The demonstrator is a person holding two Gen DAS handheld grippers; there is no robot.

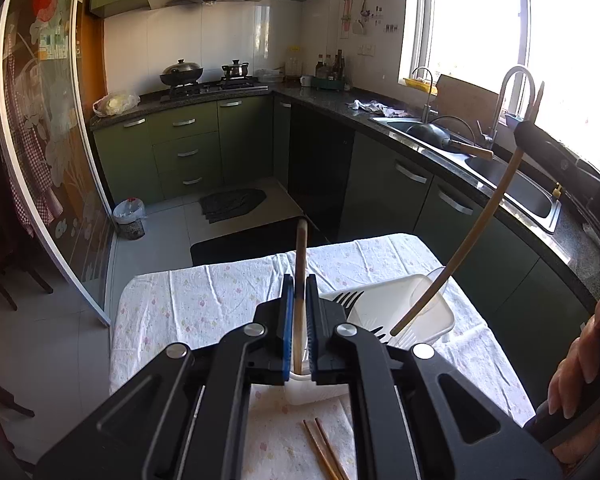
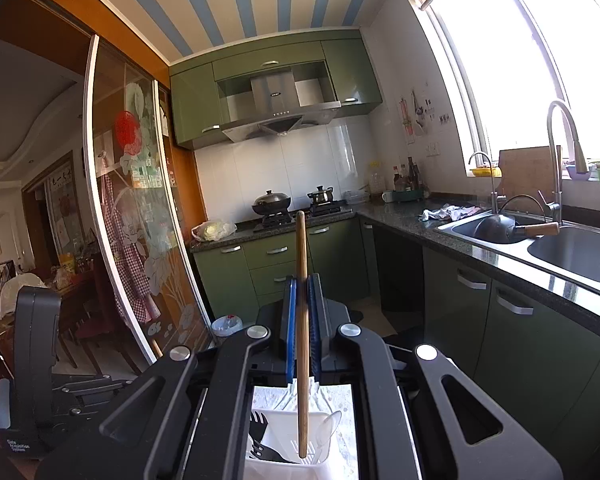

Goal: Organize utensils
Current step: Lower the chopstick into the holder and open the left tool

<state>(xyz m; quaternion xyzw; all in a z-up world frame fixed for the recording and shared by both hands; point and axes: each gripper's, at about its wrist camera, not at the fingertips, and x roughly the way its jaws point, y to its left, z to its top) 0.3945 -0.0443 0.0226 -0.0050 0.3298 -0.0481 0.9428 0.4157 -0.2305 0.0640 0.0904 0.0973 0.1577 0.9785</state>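
While both grippers clamp a chopstick each, left gripper (image 1: 299, 300) holds its stick (image 1: 300, 264) upright near the caddy (image 1: 440, 312) edge; right gripper (image 2: 302, 300) has its stick's (image 2: 302, 320) tip inside the caddy (image 2: 260, 408). Two loose chopsticks (image 1: 324, 448) lie on the cloth (image 1: 204, 300).

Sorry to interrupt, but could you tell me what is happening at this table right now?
A person is sorting utensils with two tools. The left hand-held gripper is shut on a wooden chopstick, and the right hand-held gripper is shut on another chopstick, its lower end reaching down into the white utensil basket. Black forks already lie in the basket. Two more chopsticks lie on the floral tablecloth.
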